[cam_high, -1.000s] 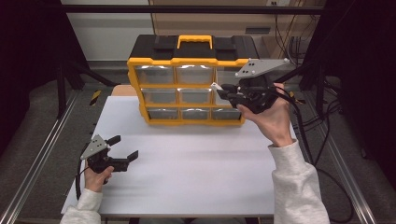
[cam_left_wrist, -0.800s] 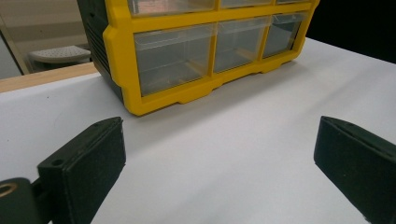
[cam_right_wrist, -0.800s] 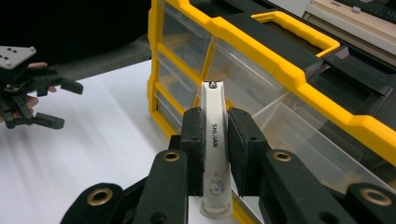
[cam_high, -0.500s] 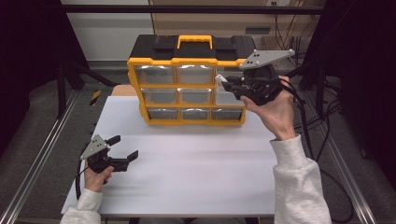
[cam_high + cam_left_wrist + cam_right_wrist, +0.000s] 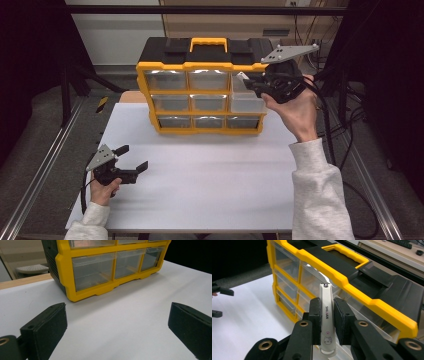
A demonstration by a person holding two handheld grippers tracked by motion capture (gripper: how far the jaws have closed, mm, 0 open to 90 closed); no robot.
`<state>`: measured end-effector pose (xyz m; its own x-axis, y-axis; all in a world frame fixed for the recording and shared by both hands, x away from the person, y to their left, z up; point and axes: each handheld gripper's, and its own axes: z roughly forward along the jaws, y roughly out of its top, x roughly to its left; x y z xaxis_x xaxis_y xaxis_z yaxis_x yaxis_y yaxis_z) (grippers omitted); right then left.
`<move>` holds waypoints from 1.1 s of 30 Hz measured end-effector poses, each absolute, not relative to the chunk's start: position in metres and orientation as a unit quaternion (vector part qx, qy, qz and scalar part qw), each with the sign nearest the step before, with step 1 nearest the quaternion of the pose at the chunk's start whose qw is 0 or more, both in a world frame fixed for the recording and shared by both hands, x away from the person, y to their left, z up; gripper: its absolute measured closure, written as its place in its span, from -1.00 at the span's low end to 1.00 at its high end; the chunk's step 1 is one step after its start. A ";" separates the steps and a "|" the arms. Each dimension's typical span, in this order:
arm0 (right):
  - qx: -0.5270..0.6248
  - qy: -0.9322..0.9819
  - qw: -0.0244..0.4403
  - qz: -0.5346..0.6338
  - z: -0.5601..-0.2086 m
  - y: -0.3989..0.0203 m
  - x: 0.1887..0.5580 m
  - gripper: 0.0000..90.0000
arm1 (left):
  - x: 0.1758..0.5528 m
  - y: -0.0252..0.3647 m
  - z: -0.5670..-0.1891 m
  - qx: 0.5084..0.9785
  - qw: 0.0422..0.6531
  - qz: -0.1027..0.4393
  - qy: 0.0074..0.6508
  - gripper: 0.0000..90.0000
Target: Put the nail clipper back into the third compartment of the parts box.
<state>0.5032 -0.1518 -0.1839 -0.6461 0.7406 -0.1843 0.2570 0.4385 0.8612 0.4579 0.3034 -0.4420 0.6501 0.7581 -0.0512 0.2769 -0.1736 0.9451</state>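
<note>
A white worktop (image 5: 210, 190) carries a yellow and black drawer cabinet (image 5: 200, 90) at its far edge, with its top right drawer (image 5: 247, 100) pulled out. The right tongs (image 5: 250, 85), raised at that drawer's front, are clamped on a white nail clipper (image 5: 326, 320) that points at the cabinet. The left tongs (image 5: 132, 159) gape wide and hold nothing, low over the worktop's near left part, well apart from the cabinet.
</note>
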 end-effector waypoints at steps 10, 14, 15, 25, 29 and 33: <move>0.325 0.796 0.287 0.422 -0.184 -0.156 0.514 0.71 | 0.458 0.303 -0.442 0.733 0.536 0.225 0.353 -0.96; 0.328 0.798 0.285 0.418 -0.186 -0.158 0.519 0.71 | 0.458 0.303 -0.442 0.733 0.537 0.225 0.352 -0.96; 0.329 0.798 0.285 0.417 -0.186 -0.158 0.520 0.71 | 0.458 0.303 -0.442 0.733 0.537 0.224 0.353 -0.96; 0.339 0.796 0.283 0.413 -0.190 -0.165 0.533 0.71 | 0.458 0.303 -0.442 0.733 0.536 0.225 0.353 -0.96; 0.341 0.797 0.282 0.410 -0.192 -0.167 0.536 0.71 | 0.458 0.304 -0.442 0.732 0.537 0.225 0.354 -0.96; 0.341 0.797 0.280 0.411 -0.194 -0.168 0.540 0.71 | 0.458 0.303 -0.442 0.733 0.537 0.224 0.354 -0.96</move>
<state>0.5396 -0.1683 -0.1940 -0.6105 0.7747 -0.1650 0.3144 0.4282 0.8472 0.4578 0.3034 -0.4420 0.6492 0.7589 -0.0510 0.2773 -0.1738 0.9449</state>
